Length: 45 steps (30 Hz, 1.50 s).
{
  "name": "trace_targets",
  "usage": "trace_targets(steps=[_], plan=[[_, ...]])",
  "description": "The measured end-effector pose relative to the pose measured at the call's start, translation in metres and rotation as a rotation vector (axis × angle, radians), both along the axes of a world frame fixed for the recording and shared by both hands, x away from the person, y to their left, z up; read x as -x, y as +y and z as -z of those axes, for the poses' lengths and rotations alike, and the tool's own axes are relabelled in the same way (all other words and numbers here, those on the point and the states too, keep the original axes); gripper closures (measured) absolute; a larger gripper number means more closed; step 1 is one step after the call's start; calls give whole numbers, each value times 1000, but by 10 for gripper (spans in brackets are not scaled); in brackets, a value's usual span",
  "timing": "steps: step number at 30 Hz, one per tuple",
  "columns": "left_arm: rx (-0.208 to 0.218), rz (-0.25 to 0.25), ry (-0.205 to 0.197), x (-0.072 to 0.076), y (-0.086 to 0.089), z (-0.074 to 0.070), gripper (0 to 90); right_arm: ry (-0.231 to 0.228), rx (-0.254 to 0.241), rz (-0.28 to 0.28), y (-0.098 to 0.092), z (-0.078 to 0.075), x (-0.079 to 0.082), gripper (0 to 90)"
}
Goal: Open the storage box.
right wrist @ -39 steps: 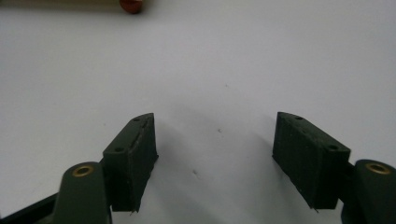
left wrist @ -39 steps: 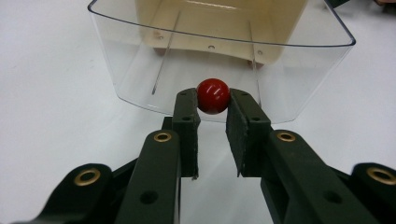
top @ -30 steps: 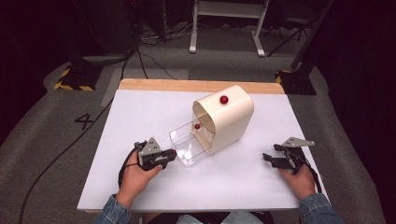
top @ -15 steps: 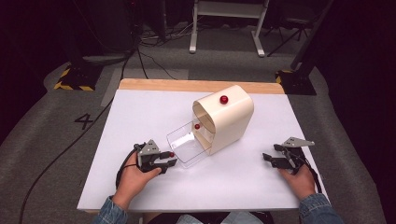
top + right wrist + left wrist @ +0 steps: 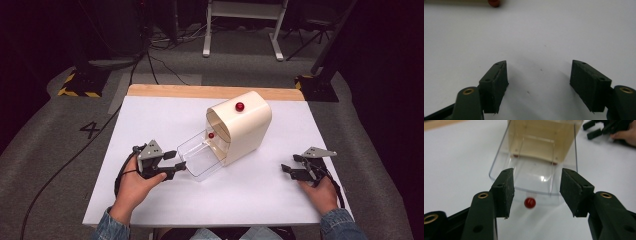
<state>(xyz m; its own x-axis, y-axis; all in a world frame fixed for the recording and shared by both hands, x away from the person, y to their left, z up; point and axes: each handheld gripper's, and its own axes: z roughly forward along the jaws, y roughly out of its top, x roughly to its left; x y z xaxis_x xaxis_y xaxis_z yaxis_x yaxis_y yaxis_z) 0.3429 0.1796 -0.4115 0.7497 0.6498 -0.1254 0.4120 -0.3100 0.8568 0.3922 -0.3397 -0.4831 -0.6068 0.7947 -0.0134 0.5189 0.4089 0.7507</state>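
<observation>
A cream rounded box (image 5: 247, 127) with a red knob (image 5: 240, 106) on its top stands mid-table. A clear drawer (image 5: 200, 155) sticks out of its open front toward the left hand. My left gripper (image 5: 177, 161) is open just in front of that drawer. In the left gripper view its jaws stand either side of the drawer's front wall (image 5: 534, 177), above a small red knob (image 5: 530, 202), and I cannot tell whether they touch it. My right gripper (image 5: 289, 164) rests open on the table to the right of the box, with nothing between its fingers (image 5: 495, 82).
The white table (image 5: 150, 120) has a wooden strip (image 5: 210, 92) along its far edge. Cables and stands lie on the grey floor beyond it. A red rounded piece (image 5: 494, 2) sits at the top edge of the right gripper view. The other gripper (image 5: 604, 127) lies past the box.
My left gripper's jaws have spread apart at the drawer's front, and the drawer stands slightly farther out. The right hand has not moved.
</observation>
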Motion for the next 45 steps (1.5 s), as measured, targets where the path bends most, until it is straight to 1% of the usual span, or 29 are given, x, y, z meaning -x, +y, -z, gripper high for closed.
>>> trace_targets(steps=[2,3,4,5,9,12,13,16,18,21,22,24,27,29,30,32,33,34,35,37,39,40,41,45], plan=[[23,3,-20,-3,-3,-7,455,0,0,1,0,0,0,306],[26,9,-28,-6,-4,-10,456,1,0,1,0,0,0,306],[40,10,-34,-8,-6,-13,456,1,1,1,0,0,0,306],[45,11,-40,-10,-8,-15,456,1,0,0,0,0,0,306],[69,27,-60,-22,-19,-19,460,0,1,1,0,0,0,306],[76,56,-64,-30,-30,-21,468,1,1,1,0,0,0,306],[72,63,-74,-32,-34,-22,468,0,1,0,0,0,0,306],[76,93,-70,-37,-44,-21,474,-1,1,0,0,0,0,306],[72,100,-72,-40,-49,-19,473,-1,2,0,0,0,0,306],[69,97,-80,-45,-56,-14,485,-2,2,0,0,0,0,306],[78,96,-83,-46,-58,-13,496,-2,2,0,0,0,0,306],[82,89,-98,-49,-62,-13,514,-2,2,0,0,0,0,306],[81,86,-117,-54,-68,-11,584,-2,2,0,0,0,0,306],[79,84,-137,-56,-70,-11,637,-2,2,0,0,0,0,306],[75,86,-140,-57,-70,-11,670,-2,2,0,0,0,0,306],[82,97,-135,-58,-71,-10,731,-1,1,0,0,0,0,306],[82,97,-135,-58,-71,-10,732,-1,1,0,0,0,0,306],[67,95,-148,-57,-72,-11,733,-2,1,0,0,0,0,306],[62,98,-147,-57,-73,-11,734,-2,2,0,0,0,0,306],[64,98,-151,-57,-72,-11,735,-2,2,0,0,0,0,306],[74,105,-140,-57,-71,-10,735,-2,2,1,0,0,0,306],[63,103,-143,-56,-70,-11,735,-2,2,0,0,0,0,306],[65,104,-135,-55,-69,-12,735,-2,2,0,0,0,0,306],[62,98,-128,-49,-61,-13,735,-3,2,0,0,0,0,306]])
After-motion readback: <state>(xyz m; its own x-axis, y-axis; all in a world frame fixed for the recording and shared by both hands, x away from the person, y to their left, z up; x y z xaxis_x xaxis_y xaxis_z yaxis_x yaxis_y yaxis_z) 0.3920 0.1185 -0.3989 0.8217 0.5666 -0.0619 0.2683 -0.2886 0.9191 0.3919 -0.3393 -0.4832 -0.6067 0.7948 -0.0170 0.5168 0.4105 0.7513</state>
